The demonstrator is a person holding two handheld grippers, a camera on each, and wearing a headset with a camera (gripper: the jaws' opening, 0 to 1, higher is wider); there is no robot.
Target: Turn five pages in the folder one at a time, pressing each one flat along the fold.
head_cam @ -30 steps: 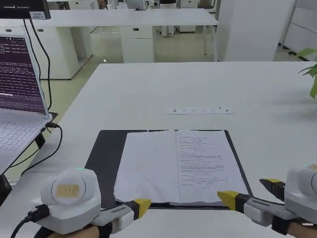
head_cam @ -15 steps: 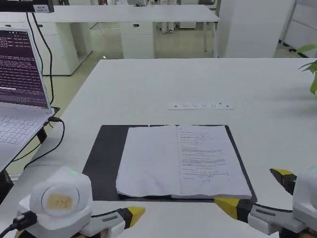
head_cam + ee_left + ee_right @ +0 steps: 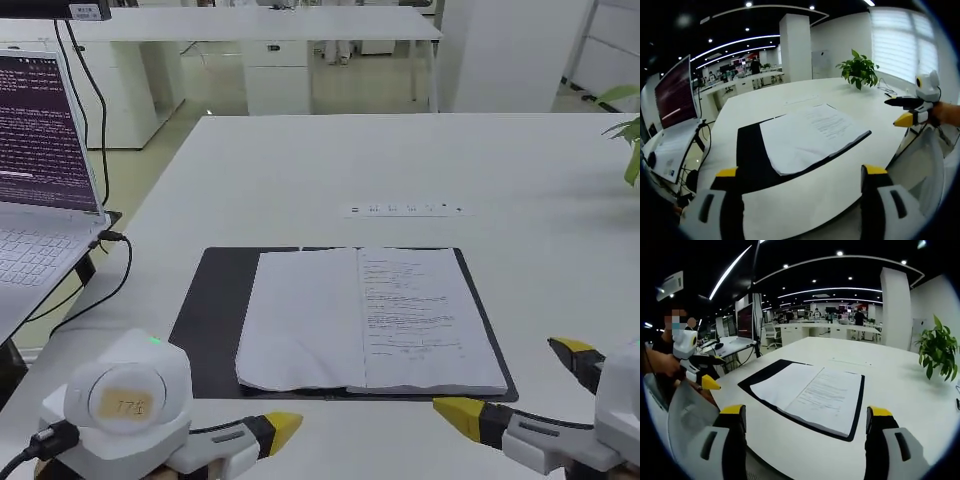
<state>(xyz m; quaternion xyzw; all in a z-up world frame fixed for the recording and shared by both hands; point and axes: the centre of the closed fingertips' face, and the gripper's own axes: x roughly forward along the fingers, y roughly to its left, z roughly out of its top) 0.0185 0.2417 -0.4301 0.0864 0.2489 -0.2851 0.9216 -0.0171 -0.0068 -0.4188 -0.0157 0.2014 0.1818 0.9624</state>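
Left gripper view: the left gripper (image 3: 800, 171) has its two yellow-tipped jaws spread wide, with nothing between them. One folder (image 3: 805, 135) lies open on the white table (image 3: 765, 102) at 12 o'clock, ahead of the jaws and apart from them. One laptop (image 3: 672, 95) stands at 10 o'clock and one potted plant (image 3: 858, 70) at 1 o'clock. At 3 o'clock the right gripper (image 3: 899, 111) appears in a hand, off the folder's far edge.

Right gripper view: the right gripper's own jaws are parted and empty as well. The folder sits at 12 o'clock, its black cover framing the paper. Seen from this side, the left gripper is at 9 o'clock, held in a hand (image 3: 662, 365), and the plant is at 3 o'clock. Desks and a few standing people show far back in the room.

Head view: looking down, the folder lies flat at the centre. Its left page (image 3: 300, 320) is blank and its right page (image 3: 420, 320) carries lines of print, which the gripper views leave faint. One socket strip (image 3: 405, 210) lies at 12 o'clock beyond the folder, and one dark cable (image 3: 100, 290) trails from the laptop at 9 o'clock. One yellow tip of the left gripper points in from 7 o'clock. Two separated tips of the right gripper sit at 5 o'clock. Neither gripper touches the folder.
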